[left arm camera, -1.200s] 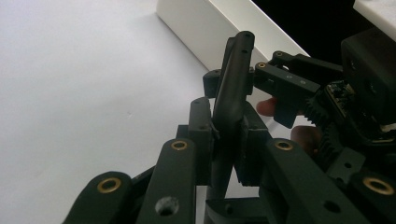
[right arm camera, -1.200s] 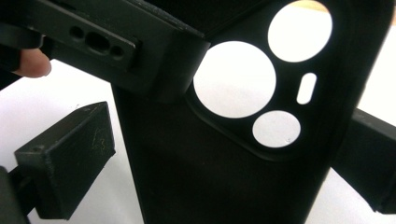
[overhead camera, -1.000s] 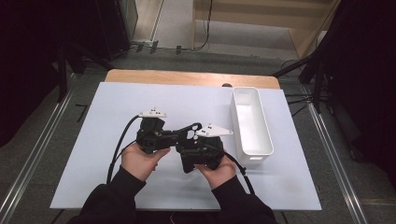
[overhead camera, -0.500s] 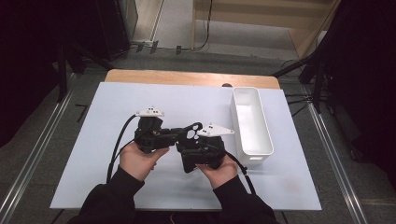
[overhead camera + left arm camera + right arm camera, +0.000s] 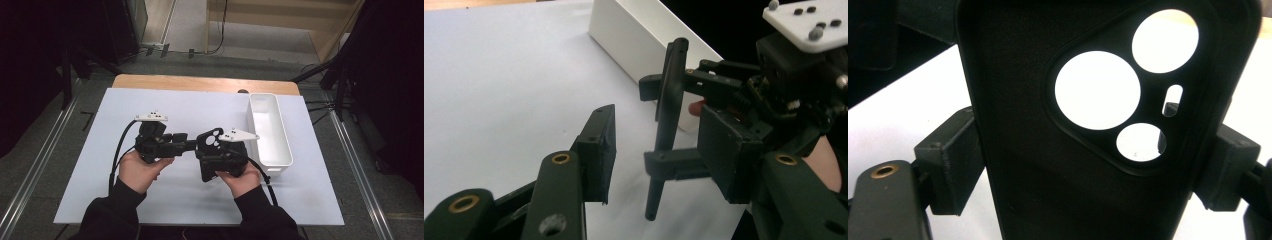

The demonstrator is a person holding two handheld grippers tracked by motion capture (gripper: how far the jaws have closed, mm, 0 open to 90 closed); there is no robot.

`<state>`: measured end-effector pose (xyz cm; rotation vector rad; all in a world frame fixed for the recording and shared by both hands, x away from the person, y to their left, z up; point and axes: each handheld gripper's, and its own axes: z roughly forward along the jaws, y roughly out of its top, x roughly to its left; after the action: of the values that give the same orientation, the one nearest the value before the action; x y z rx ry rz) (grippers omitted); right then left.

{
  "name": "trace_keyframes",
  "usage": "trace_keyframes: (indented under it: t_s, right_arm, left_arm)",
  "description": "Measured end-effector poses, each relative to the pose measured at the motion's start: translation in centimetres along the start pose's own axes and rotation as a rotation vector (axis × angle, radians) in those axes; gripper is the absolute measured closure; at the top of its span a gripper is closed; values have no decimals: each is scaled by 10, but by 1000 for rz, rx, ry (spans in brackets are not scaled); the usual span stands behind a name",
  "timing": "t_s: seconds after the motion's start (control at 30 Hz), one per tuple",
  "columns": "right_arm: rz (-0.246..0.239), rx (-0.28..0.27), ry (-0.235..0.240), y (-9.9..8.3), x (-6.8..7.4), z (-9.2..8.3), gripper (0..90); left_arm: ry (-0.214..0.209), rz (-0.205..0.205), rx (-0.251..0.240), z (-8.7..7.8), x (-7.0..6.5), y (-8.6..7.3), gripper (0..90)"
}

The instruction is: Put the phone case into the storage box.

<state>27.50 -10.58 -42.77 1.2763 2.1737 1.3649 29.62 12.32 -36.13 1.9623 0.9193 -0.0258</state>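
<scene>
— Now our left hand-held gripper [image 5: 651,150] has just been opening; its jaws stand apart, off the phone case [image 5: 1098,125].
— Agreed. We note the right hand-held gripper [image 5: 1088,170] pinching the case above the counter [image 5: 200,105], beside the white bin [image 5: 270,130]. Handover looks done.

Black phone case [image 5: 1098,125], thin and flat, with a raised rim and a corner cluster of cut-outs: two large round holes, one smaller round hole and a narrow slot. It is held edge-upright [image 5: 669,125] in the air above the middle of the white table surface [image 5: 150,105], clear of it.
</scene>
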Motion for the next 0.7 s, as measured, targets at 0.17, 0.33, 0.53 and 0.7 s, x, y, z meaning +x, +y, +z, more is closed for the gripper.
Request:
trace_keyframes:
  t_s: [0.17,0.33,0.53,0.7]
  right_arm:
    - [4,-11,1,3,-6,-4,129]
    - [-12,-14,-8,5,-12,-9,129]
    - [-13,-16,5,8,-17,-14,129]
    - [-15,-16,13,10,-19,-17,128]
  left_arm:
    - [-13,50,6,2,4,-4,400]
    - [7,82,6,9,9,-12,361]
    - [-6,124,30,21,18,-23,286]
    - [7,129,33,28,25,-34,285]
